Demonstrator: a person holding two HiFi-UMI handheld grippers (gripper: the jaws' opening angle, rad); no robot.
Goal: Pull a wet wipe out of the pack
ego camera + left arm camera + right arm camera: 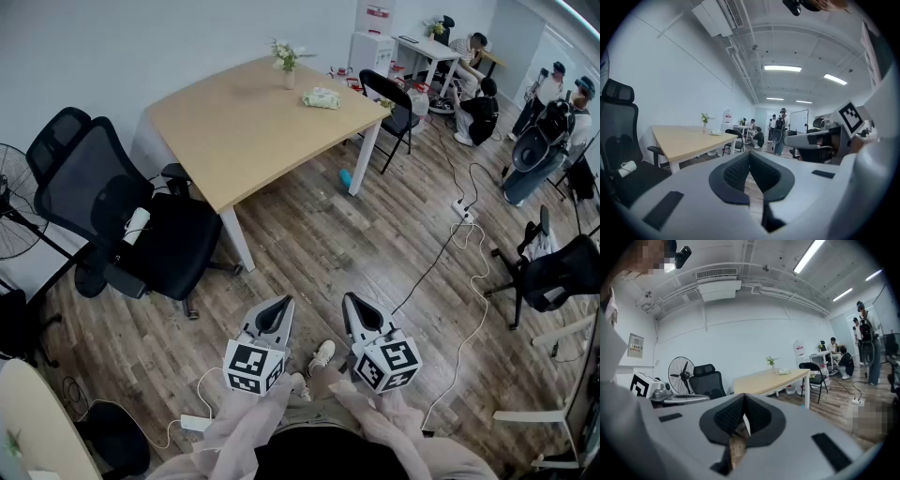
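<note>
Both pairs of jaws are seen closed on nothing: the left gripper [750,158] and the right gripper [743,403] are held empty. The wet wipe pack [321,97] is found on the table [234,131] at twelve o'clock, well apart (near a vase [289,77]). No step is judged done; approach, hold and pull are left.
</note>
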